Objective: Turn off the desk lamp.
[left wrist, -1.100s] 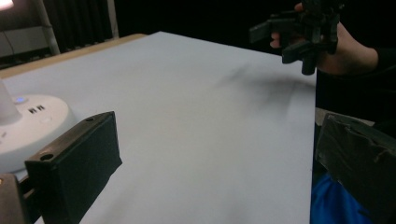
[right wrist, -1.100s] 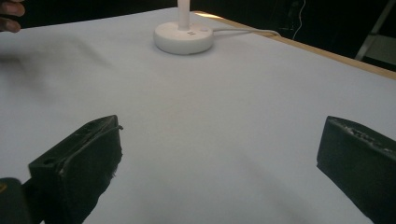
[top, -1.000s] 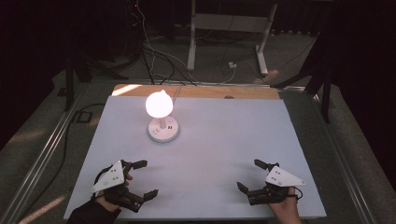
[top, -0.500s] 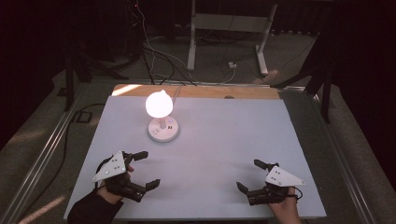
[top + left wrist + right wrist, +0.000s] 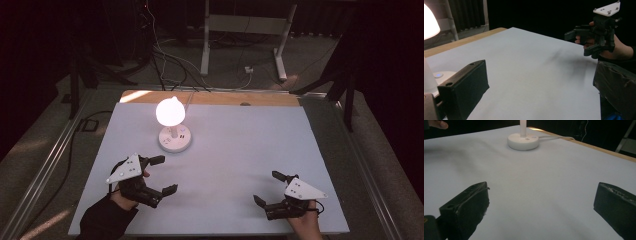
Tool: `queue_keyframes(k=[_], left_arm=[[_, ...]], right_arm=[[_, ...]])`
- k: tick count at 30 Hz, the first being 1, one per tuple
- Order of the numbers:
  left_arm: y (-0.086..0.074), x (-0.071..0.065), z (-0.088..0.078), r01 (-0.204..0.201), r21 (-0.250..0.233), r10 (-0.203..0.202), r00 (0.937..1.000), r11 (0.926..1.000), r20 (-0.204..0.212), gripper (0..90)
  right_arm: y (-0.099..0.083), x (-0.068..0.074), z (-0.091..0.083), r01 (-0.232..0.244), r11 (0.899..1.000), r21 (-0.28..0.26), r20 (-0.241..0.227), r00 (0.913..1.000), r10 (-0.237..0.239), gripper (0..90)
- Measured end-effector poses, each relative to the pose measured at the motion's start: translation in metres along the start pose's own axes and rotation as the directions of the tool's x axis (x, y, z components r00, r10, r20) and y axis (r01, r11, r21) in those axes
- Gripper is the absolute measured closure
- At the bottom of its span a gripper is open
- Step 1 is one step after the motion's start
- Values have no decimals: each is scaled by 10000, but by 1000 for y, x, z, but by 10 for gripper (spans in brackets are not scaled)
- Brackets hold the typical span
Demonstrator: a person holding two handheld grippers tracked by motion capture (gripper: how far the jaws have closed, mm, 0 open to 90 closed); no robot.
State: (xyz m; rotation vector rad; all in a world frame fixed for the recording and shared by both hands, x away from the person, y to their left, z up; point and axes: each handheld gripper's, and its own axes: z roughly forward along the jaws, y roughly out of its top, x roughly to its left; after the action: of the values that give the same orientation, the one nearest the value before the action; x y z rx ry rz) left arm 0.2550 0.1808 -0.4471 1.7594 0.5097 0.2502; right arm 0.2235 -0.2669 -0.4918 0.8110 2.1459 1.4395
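Note:
A lit white table lamp (image 5: 170, 112) stands on a round white base (image 5: 175, 140) at the back left of the pale table (image 5: 240, 150). My left gripper (image 5: 167, 175) hovers in front of that base, open, nothing between its jaws. My right gripper (image 5: 265, 187) rests near the front right edge, also open and empty. In the left gripper view the glowing shade (image 5: 429, 22) and base (image 5: 441, 75) sit at the far left, and the right gripper (image 5: 599, 32) shows across the table. The right gripper view has the lamp base (image 5: 523, 141) far ahead with its cord (image 5: 556, 137).
A wooden strip (image 5: 215, 97) runs along the table's back edge. Cables (image 5: 165, 55) and a white desk frame (image 5: 245, 30) lie on the dark floor behind. Metal rails (image 5: 45, 170) flank the table on both sides.
My left gripper has moved forward from the table's front edge toward the lamp base, still open. The right gripper has stayed put.

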Motion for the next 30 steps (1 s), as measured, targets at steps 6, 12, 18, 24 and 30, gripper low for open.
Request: queue_keyframes(k=[6, 12, 18, 24, 30], left_arm=[[6, 3, 8, -61, 0, 61, 10000, 10000, 4, 6], [9, 7, 17, -78, 39, 78, 10000, 10000, -37, 6], [11, 12, 24, -40, 120, 42, 9997, 9999, -230, 6], [12, 20, 30, 49, 149, -42, 9986, 9999, -528, 6], [15, 26, 35, 140, 158, -125, 9959, 9998, -897, 6]], right_arm=[[0, 0, 0, -11, 10000, 0, -14, 10000, 11, 0], [0, 0, -1, -38, 10000, -9, -13, 10000, 38, 0], [0, 0, -1, -46, 10000, -3, -28, 10000, 46, 0], [0, 0, -1, -18, 10000, -13, -26, 10000, 18, 0], [0, -1, -1, -45, 10000, -15, -53, 10000, 45, 0]])
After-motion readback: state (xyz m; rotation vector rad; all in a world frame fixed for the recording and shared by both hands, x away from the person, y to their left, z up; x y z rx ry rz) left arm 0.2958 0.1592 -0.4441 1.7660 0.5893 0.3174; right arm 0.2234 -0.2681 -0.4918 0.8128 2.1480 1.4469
